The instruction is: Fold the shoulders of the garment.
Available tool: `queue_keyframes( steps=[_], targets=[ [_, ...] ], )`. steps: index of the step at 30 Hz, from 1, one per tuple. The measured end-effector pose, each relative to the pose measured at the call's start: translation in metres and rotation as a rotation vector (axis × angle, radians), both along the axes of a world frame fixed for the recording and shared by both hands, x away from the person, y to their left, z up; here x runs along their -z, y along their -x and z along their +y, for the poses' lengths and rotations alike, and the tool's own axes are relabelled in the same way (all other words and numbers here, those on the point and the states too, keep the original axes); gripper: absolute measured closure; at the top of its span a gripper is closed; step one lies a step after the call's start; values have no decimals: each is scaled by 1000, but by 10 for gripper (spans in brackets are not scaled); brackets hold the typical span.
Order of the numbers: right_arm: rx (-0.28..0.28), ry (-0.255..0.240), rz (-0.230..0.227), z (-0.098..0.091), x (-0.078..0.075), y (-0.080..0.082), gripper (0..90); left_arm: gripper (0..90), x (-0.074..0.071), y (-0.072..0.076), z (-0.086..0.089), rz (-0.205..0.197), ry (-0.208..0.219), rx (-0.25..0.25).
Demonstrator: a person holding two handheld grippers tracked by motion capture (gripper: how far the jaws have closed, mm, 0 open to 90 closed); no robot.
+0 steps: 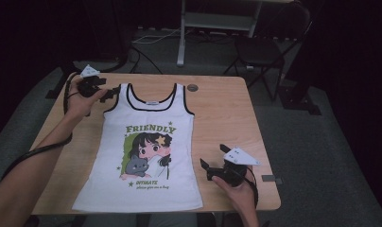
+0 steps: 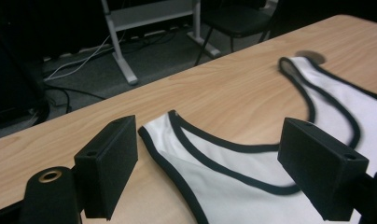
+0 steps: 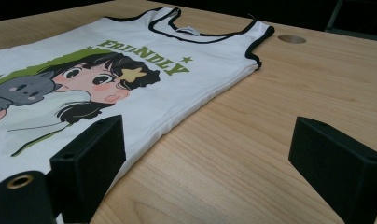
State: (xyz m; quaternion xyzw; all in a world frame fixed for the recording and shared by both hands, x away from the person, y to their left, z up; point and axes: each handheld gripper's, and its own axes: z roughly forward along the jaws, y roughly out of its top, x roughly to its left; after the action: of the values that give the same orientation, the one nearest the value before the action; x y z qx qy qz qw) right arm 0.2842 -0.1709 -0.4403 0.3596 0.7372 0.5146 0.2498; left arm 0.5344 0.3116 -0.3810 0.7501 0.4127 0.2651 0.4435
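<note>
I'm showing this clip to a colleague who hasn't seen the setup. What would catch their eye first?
The white tank top spread flat on the wooden table, with its green FRIENDLY lettering and cartoon girl holding a grey cat. Next, the open left gripper at its left shoulder strap and the open right gripper beside its right edge.
</note>
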Motion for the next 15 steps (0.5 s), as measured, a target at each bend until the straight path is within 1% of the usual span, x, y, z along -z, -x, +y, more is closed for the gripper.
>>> queue_keyframes(
  steps=[2, 3, 4, 5, 7, 8, 9, 12, 14, 15],
  targets=[
    [0, -6, 1, 0, 0, 0, 102, 197, 1, -9, -2, 8, -6, -7],
    [0, -4, 1, 0, 0, 0, 102, 197, 1, -16, -4, 16, 4, -11],
    [-2, -5, 3, 0, 0, 0, 102, 197, 1, -22, -5, 23, 4, -15],
    [-3, -5, 5, 0, 0, 0, 102, 197, 1, -26, -6, 24, -4, -20],
    [-6, -7, 1, 0, 0, -1, 102, 197, 2, -36, -8, 38, -11, -27],
    [-7, -7, 1, 0, 0, -1, 102, 197, 3, -42, -8, 45, -22, -31],
    [-7, -7, 2, 0, 0, -1, 102, 197, 5, -47, -9, 52, -16, -36],
    [-9, -9, 1, 0, 0, -1, 102, 201, 10, -57, -9, 83, -24, -51],
    [-9, -11, 4, 0, 0, -1, 102, 201, 15, -62, -11, 100, -35, -49],
    [-10, -9, 3, 0, 0, -1, 102, 202, 16, -63, -12, 105, -33, -47]
  ],
)
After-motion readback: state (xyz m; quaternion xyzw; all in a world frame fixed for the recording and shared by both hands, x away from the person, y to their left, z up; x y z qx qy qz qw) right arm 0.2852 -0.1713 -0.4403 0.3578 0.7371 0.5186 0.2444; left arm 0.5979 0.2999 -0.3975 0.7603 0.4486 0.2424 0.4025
